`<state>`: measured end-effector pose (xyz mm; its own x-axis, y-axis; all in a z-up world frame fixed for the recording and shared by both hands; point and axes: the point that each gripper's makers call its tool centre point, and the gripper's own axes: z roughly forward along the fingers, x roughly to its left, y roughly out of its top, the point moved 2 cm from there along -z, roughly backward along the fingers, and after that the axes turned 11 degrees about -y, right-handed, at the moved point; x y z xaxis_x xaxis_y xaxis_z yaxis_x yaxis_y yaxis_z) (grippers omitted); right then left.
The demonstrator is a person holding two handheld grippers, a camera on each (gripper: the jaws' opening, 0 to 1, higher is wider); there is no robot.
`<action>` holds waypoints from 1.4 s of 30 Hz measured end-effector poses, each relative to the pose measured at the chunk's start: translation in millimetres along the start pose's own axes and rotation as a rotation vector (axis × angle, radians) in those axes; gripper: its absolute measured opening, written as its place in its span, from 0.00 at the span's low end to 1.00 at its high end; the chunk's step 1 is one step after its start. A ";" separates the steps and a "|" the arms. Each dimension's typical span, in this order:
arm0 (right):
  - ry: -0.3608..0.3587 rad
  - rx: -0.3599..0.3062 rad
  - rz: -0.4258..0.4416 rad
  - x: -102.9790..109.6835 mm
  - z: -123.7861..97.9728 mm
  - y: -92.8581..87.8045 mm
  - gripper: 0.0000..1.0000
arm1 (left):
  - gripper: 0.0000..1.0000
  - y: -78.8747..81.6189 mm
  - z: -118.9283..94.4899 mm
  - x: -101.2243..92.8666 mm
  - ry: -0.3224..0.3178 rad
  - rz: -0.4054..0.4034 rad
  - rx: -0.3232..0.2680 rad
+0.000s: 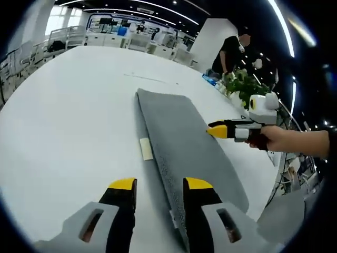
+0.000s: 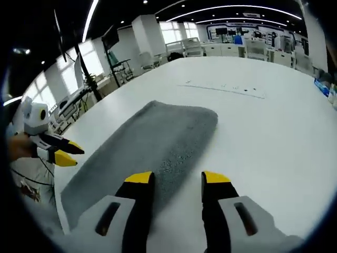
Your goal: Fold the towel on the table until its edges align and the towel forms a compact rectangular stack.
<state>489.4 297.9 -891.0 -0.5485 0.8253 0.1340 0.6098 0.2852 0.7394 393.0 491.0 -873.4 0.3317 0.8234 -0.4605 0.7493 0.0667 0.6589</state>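
I'm seeing the grey towel (image 1: 184, 142) lying folded in a long strip on the white worktop (image 1: 68, 121). L gripper (image 1: 156, 185) is hovering w/ fingers released, straddling the towel's near edge. R gripper (image 2: 177, 179) is hovering above the towel, fingers also released, nothing grasped.

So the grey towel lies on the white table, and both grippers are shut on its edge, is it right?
Not quite. The grey towel does lie on the white table, but both grippers are open and hold nothing: left gripper in the left gripper view, right gripper in the right gripper view.
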 end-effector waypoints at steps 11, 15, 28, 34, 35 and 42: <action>0.048 0.016 0.064 15.8 -9.6 -15.2 0.21 | 0.26 13.1 33.8 16.8 0.041 0.014 0.011; 0.058 0.022 0.073 21.4 -5.6 -19.3 0.13 | 0.20 16.2 38.7 17.7 0.078 0.023 0.027; 0.027 0.018 0.100 20.3 -5.1 -21.8 0.04 | 0.09 14.0 43.4 12.6 0.086 0.093 0.053; -0.013 0.008 0.070 -1.7 -19.6 -30.5 0.04 | 0.09 9.3 59.8 -14.6 0.043 0.157 0.091; -0.026 0.010 0.085 -9.2 -24.6 -33.2 0.04 | 0.09 8.2 62.6 -19.7 0.036 0.159 0.095; -0.093 -0.007 0.136 -50.6 -61.0 -58.2 0.03 | 0.08 -2.6 90.1 -70.9 -0.032 0.260 0.144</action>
<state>446.8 209.8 -900.6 -0.4054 0.8978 0.1723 0.6706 0.1640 0.7234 419.2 381.7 -896.1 0.5395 0.7841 -0.3070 0.7093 -0.2267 0.6675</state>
